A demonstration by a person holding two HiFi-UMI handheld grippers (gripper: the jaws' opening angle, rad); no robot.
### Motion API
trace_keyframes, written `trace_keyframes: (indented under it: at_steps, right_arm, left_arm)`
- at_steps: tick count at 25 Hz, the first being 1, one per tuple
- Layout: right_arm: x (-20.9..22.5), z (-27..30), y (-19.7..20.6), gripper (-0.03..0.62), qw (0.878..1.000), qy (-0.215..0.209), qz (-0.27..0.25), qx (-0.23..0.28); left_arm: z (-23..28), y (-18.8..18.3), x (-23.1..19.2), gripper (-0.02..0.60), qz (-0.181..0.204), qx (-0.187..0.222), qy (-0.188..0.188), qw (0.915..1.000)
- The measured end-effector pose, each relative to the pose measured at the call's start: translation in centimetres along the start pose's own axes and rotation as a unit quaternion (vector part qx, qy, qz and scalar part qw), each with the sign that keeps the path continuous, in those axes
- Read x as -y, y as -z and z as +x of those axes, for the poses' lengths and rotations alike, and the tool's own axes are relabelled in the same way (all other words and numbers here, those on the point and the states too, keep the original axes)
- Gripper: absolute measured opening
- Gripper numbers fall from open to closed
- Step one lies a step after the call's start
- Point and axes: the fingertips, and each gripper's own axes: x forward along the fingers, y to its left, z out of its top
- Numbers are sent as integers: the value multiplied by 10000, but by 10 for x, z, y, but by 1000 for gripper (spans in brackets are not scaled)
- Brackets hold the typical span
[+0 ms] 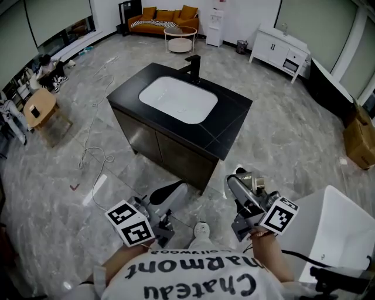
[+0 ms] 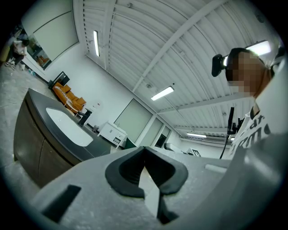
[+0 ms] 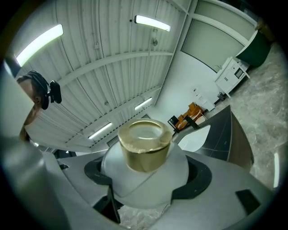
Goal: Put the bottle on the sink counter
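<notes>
The white bottle with a gold cap sits between the jaws of my right gripper, which is shut on its round body, cap pointing up toward the ceiling. In the head view the right gripper hovers over the floor just in front of the black sink counter, and only a glint of the gold cap shows. The counter holds a white basin and a black faucet. My left gripper hangs lower left of the counter, shut and empty; its dark pads meet.
Cables trail over the marble floor left of the counter. A wooden stool stands far left, a white panel at lower right, a cardboard box at right. An orange sofa and a white cabinet line the back.
</notes>
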Motion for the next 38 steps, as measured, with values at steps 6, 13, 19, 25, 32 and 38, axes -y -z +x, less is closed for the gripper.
trace_keyframes:
  at_steps: [6,13,19,25,32,38]
  right_arm:
    - [57,55,-35,344,9990,-225,53,-379]
    - [102,101,-56,344,9954,-571,240,-735]
    - [128,131,-50,344,9926,-651,564,-850]
    - [158,169,-48,344,9917,-460,818,-881]
    - [188,230,-73,344,9962,-26,746,-449]
    - [201,286,-74,344,9934,403,1069,79]
  left_arm:
    - [73,-3,-43,15,-167,5,-65,9998]
    - [133,-16,-84,15,-174,252,-348,9989]
    - [140,-16,-112,15,-209,235,-672,9972]
    - [150,-22,-157,15,-256,170,-805,9963]
    - [179,-64,-230,15,-132,-295,-414,9986]
    - [185,-106,-290,15,-74,-766,-89,9970]
